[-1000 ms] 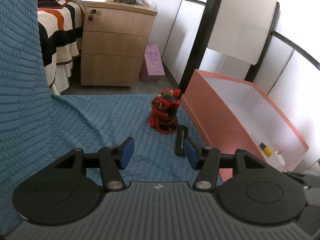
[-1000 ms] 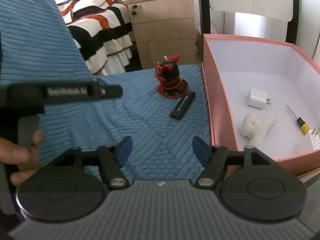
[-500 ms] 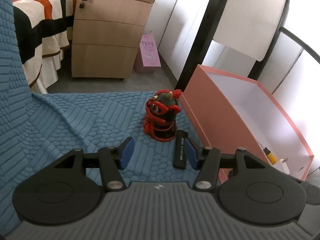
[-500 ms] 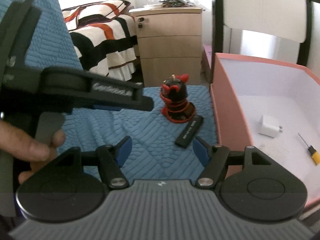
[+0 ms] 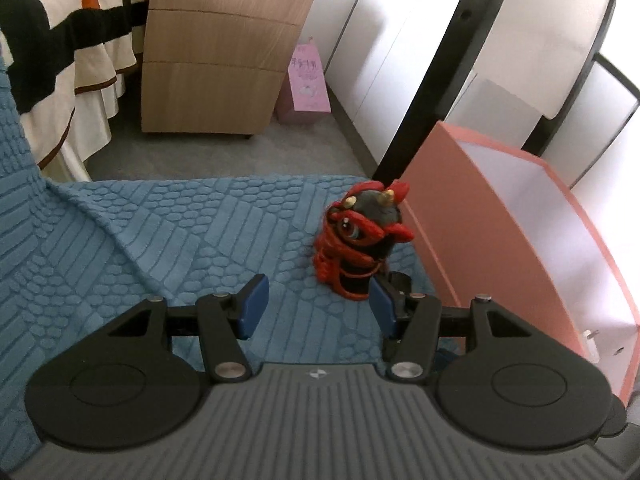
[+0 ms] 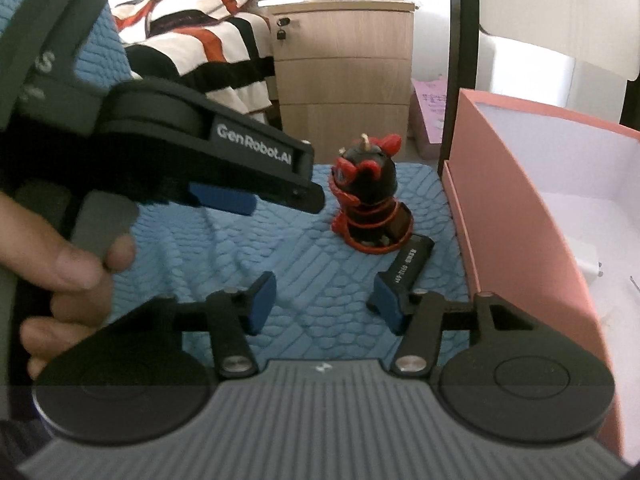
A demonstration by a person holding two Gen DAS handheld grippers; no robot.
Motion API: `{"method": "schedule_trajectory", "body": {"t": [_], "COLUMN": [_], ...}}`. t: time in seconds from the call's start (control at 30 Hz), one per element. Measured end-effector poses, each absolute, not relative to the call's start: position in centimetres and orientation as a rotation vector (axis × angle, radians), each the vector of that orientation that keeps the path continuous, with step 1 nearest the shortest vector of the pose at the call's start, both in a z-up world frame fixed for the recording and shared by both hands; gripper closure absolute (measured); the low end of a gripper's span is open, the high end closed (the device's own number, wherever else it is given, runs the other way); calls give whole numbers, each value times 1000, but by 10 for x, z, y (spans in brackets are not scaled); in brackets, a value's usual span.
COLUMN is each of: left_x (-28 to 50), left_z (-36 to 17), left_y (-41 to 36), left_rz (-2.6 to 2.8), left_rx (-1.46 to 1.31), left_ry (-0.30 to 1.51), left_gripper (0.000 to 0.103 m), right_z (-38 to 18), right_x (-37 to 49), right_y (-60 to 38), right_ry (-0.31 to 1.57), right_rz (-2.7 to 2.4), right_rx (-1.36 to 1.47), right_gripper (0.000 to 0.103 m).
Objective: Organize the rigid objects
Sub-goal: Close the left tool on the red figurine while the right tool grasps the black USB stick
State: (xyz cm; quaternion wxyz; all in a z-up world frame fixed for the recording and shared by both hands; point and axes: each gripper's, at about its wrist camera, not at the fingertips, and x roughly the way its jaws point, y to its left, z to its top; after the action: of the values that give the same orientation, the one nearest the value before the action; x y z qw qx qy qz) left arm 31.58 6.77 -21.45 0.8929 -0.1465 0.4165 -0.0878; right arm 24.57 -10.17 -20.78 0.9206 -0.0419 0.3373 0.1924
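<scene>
Two loose things remain on the textured blue bedspread (image 5: 168, 240): a small red-and-black horned dragon figurine (image 5: 362, 240), standing upright, and a flat black rectangular stick with white lettering (image 6: 412, 266), lying just in front of the figurine's base and close beside the wall of the salmon-pink open cardboard box (image 5: 476, 240). Over the last second both hand-held tools have closed in on this pair, so the figurine now fills far more of each view than it did. The left gripper (image 5: 318, 306) has its blue pads parted and empty, the figurine just ahead of its right-hand pad rather than between the two. The right gripper (image 6: 324, 300) has just been narrowing its jaws, yet nothing sits between them; its right-hand pad overlaps the near end of the black stick in the picture, and whether it touches I cannot tell. In the right wrist view a person's hand (image 6: 68, 276) grips the left tool's handle. Inside the box a white plug adapter (image 6: 586, 266) already lies on the floor, so the sorting looks partly done. My reading is that each tool is lining up for its own pick, the left on the figurine and the right on the stick, and neither grasp has begun.
</scene>
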Motion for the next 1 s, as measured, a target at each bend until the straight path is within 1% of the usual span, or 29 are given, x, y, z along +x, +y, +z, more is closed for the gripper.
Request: {"method": "schedule_trajectory", "body": {"t": [0.07,0.33,0.47,0.63,0.7,0.77,1.0], "left_x": [322,349,363,373,377,380,387], "left_z": [-219,-228,-231,-237,-239,-242,-249], "left_y": [67,53,44,35,34,32,23], "left_rz": [-196,-240,-282,-281,-287,-286,-281], "left_rx": [-313,-322,-320,-305,-309,-303,-265], "left_ry": [876,892,903,909,905,903,896], "left_gripper": [41,41,41,41,41,41,41], "right_z": [-215,-231,-238,-244,-244,-243,-239], "right_x": [252,276,285,293,293,291,288], "right_y": [-102,-101,-99,-101,-104,-105,-109], "right_ry": [706,709,717,724,727,727,745], "right_rz": [374,269,226,189,179,177,177], "right_rx": [-91,-108,-121,-127,-119,-118,-101], "right_gripper": [53,54,57,58,62,70,73]}}
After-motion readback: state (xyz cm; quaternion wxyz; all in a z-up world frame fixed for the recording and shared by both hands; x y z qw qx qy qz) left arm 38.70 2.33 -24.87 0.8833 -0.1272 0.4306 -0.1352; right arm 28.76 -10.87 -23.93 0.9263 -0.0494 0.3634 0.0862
